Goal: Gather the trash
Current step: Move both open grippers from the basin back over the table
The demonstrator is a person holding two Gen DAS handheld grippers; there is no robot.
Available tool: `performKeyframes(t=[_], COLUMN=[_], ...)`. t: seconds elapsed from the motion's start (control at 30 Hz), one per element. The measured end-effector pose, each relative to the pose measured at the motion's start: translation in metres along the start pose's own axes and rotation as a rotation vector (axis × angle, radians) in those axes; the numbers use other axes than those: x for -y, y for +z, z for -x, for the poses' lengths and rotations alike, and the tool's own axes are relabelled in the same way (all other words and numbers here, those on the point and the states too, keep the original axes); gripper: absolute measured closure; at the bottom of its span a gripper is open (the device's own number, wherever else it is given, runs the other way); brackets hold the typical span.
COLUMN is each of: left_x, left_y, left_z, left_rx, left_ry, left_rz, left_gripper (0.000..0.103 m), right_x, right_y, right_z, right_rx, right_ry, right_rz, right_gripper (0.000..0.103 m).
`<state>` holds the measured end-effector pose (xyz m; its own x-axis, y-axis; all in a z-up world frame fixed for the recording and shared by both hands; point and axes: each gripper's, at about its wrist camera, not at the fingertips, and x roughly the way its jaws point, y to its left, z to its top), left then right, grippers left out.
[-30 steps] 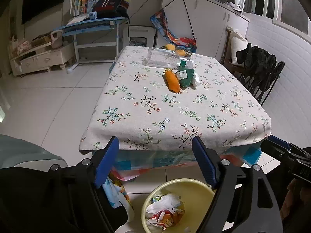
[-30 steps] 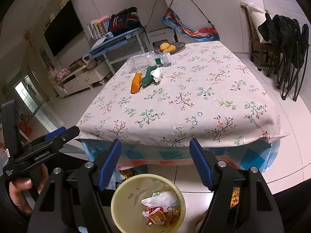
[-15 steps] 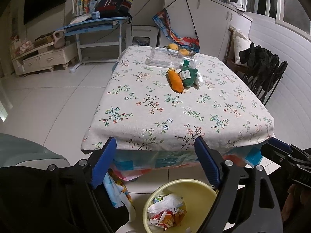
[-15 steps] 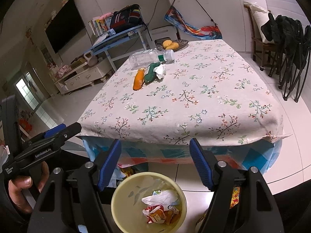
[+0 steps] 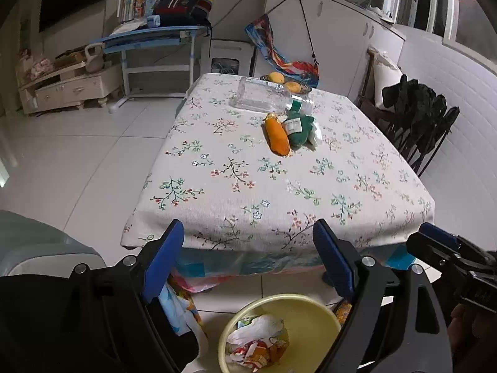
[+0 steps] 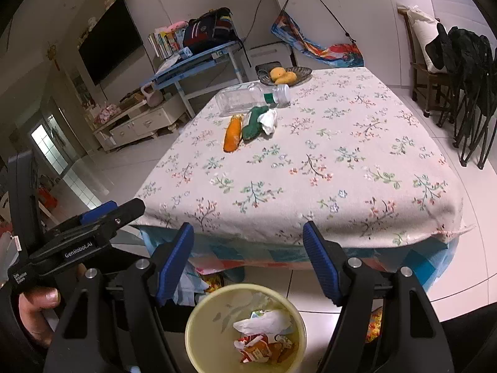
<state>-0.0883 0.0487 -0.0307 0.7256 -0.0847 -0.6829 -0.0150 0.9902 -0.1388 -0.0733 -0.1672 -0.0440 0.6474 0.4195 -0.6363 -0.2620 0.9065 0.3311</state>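
The left gripper point(image 5: 248, 242) is opening with nothing between its jaws, and the right gripper point(image 6: 248, 242) stands spread and empty. Directly below both sits the yellow bin point(image 6: 198, 320) holding crumpled wrappers point(image 6: 264, 335). Well ahead, on the floral tablecloth point(image 5: 279, 192), lie an orange packet point(image 5: 276, 136), a green packet point(image 5: 298, 130) and a clear bottle point(image 5: 264, 96).

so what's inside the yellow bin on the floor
The yellow bin holds crumpled white paper and red-orange wrappers. Anything beneath that trash is covered.

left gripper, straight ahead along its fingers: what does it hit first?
Probably the tablecloth near the table's front edge; the left gripper, jaws opening and empty, aims there. Depth is unclear. The trash bin sits below that line.
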Motion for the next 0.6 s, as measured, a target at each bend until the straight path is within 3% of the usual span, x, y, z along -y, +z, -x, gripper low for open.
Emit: performKeyframes(t=[0.4, 0.6], left_x=[0.001, 0.000], left_y=[0.032, 0.063], left_z=[-0.029, -0.048], left_rx=[-0.018, -0.015], left_ry=[0.001, 0.024], left_rz=[0.028, 0.004], left_gripper=[0.019, 0.019], right_x=[0.002, 0.000], right_y=[0.018, 0.032], right_z=[-0.012, -0.027], right_rx=[-0.011, -0.043], right_ry=[0.044, 0.126], right_rz=[-0.010, -0.025], right_gripper=[0.033, 0.035])
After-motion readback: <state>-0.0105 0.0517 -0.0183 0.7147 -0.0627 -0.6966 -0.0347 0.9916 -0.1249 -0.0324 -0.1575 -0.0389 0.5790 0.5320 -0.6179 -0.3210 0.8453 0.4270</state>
